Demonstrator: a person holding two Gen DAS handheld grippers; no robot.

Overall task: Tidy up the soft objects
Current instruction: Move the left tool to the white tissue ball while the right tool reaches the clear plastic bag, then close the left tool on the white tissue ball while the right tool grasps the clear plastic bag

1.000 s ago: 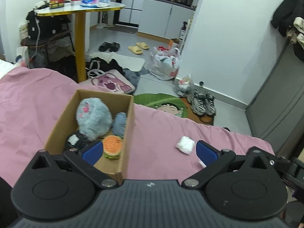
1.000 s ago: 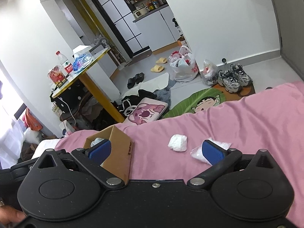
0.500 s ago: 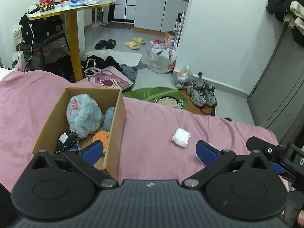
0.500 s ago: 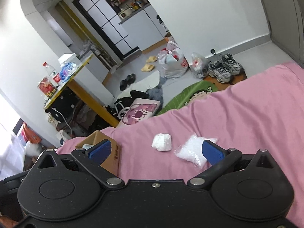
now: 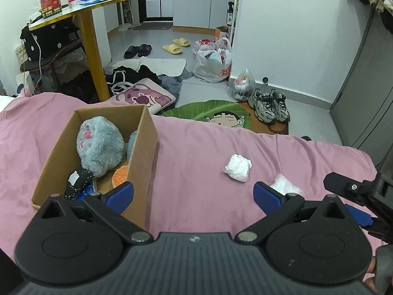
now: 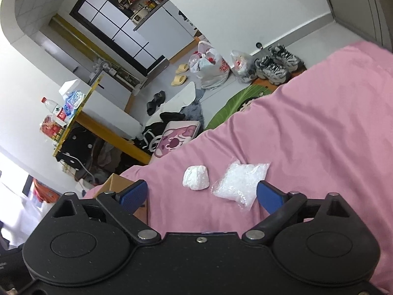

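On the pink bed (image 5: 196, 172), the cardboard box (image 5: 145, 132) already holds a grey plush toy (image 5: 99, 147), a dark spotted toy and a small burger toy. Right of the box, a clear plastic bag (image 6: 239, 179) and a white wad (image 6: 196, 177) still wait. The right gripper (image 6: 202, 194) is closing from wide around nothing; the left gripper (image 5: 194, 191) has its fingers wide, empty.

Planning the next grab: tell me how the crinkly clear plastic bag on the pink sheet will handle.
The crinkly clear plastic bag looks thin and light, so probably floppy. Its glossy film may slip between pads. Lying flat on the pink sheet, it shouldn't roll.
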